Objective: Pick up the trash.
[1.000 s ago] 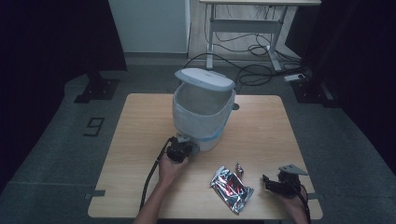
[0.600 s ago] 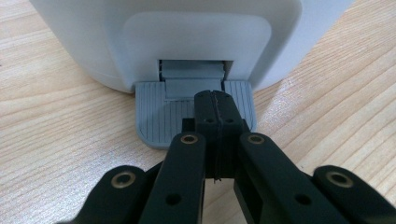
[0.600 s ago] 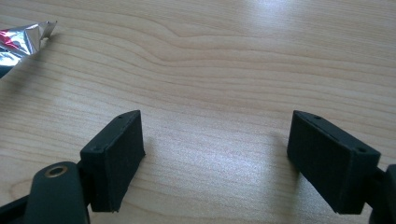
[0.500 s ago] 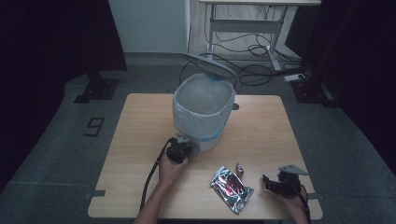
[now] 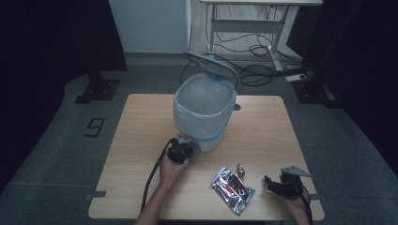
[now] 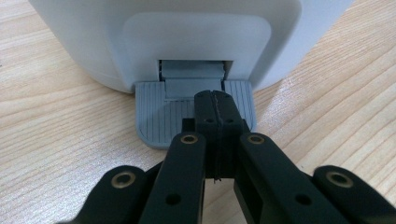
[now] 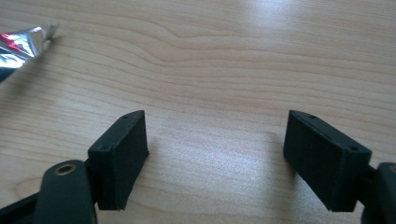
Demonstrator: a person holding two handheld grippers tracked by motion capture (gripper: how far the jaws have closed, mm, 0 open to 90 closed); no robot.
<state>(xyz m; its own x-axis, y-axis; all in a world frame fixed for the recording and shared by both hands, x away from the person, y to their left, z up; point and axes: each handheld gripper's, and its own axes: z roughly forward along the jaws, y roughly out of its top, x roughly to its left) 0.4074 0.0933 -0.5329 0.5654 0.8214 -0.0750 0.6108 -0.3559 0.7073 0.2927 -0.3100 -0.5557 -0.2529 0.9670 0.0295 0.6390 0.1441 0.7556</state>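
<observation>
Left gripper [image 6: 215, 100]: we press closed jaws on bin pedal [image 6: 154, 116].
Bin lid [image 5: 211, 63]: up.
Right gripper [image 7: 215, 154]: we hold it open over table [image 7: 224, 60].

1. This looks like a lab or recording studio, not a home: black curtains [image 5: 51, 42] hang along both sides and leave the room dim.
2. A lone wooden table [image 5: 141, 117] stands on grey carpet [image 5: 56, 154], with a "9" floor marker [image 5: 95, 126] beside it.
3. Behind it, a height-adjustable desk frame [image 5: 244, 28] stands over loose cables [image 5: 256, 51] and a power strip [image 5: 299, 77].
</observation>
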